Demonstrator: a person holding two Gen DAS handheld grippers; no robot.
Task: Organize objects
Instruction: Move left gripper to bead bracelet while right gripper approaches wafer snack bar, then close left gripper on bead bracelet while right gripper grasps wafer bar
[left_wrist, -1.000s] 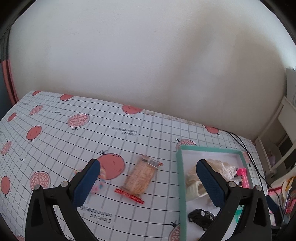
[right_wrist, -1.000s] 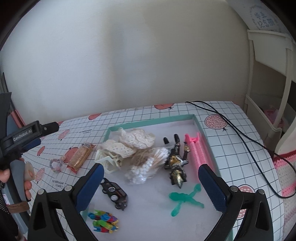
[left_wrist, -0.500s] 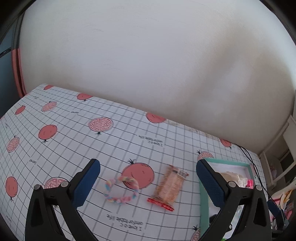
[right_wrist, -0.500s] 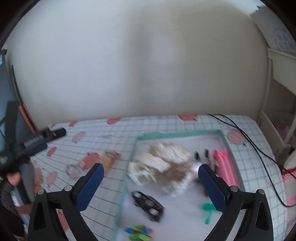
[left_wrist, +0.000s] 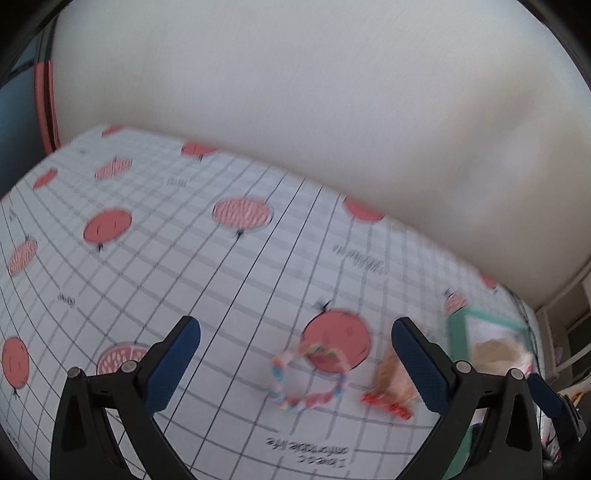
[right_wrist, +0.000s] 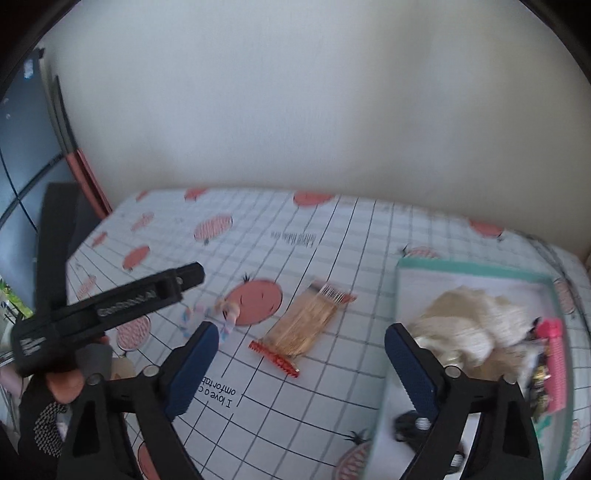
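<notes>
left tool (left_wrist: 295, 334): blue-padded fingers spread wide, nothing between the pads, hovering over the desk; also visible at left edge of the right wrist view (right_wrist: 110, 306).
right tool (right_wrist: 301, 341): fingers spread wide, empty, above the desk.
pastel braided loop bracelet (left_wrist: 308, 376): flat on the desk, lower centre of the left wrist view, between the left tool's fingers in frame, overlapping a red printed circle; blurred.
tan snack packet with red serrated ends (right_wrist: 306, 326): on the desk, centre of the right wrist view, just beside the bracelet, outside the tray.
teal-rimmed white tray (right_wrist: 476, 267): right side of the right wrist view; holds a cream lace cloth bundle (right_wrist: 472, 321), a pink ridged stick (right_wrist: 556, 363) at its right wall, a small black toy car (right_wrist: 408, 424) near the bottom, partly behind the right finger.
desk cover (left_wrist: 221, 277): white grid-pattern cloth with red fruit prints.
</notes>
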